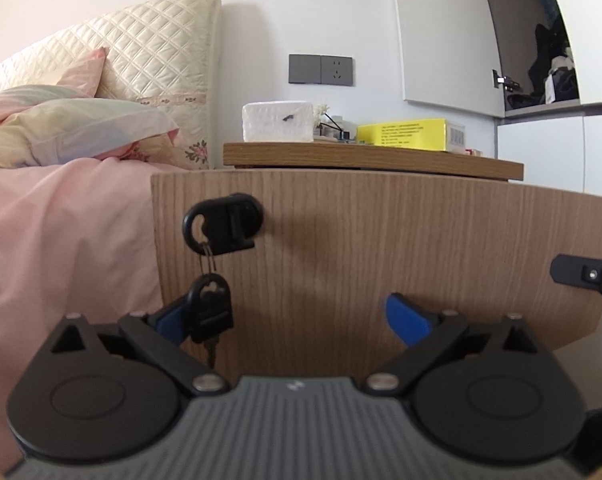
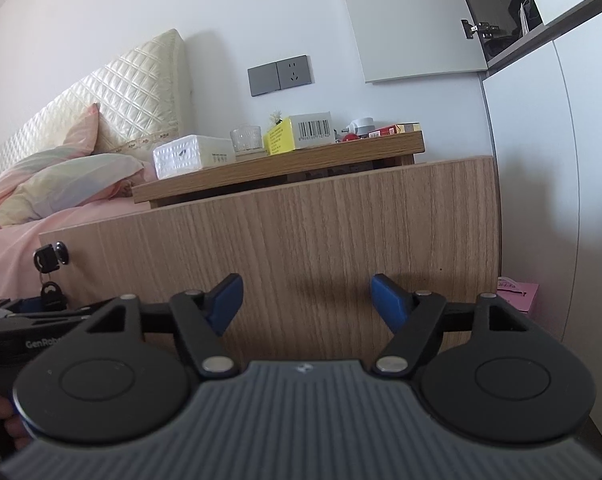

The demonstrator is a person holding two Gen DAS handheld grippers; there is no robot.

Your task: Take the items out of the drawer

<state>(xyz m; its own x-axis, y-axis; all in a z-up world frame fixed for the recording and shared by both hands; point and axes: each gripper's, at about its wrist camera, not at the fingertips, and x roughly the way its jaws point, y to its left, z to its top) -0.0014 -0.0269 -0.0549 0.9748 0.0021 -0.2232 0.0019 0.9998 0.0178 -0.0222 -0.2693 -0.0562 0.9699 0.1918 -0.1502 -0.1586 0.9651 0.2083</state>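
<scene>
The wooden drawer front (image 1: 381,248) of a bedside cabinet fills both views and stands pulled out from under the cabinet top (image 1: 361,158); its inside is hidden. A black key (image 1: 223,222) sits in the lock at the front's upper left, with a second key (image 1: 211,312) hanging from its ring. My left gripper (image 1: 291,318) is open just before the front, its left finger behind the hanging key. My right gripper (image 2: 307,302) is open too, facing the drawer front (image 2: 321,240) further right. The left gripper's body (image 2: 17,320) shows at the right view's left edge.
On the cabinet top stand a white tissue box (image 1: 277,121), a yellow box (image 1: 405,134), a glass (image 2: 245,141) and small items. A bed with pink bedding (image 1: 61,232) lies left. A white wardrobe (image 2: 561,160) stands right, with a pink packet (image 2: 517,294) on the floor.
</scene>
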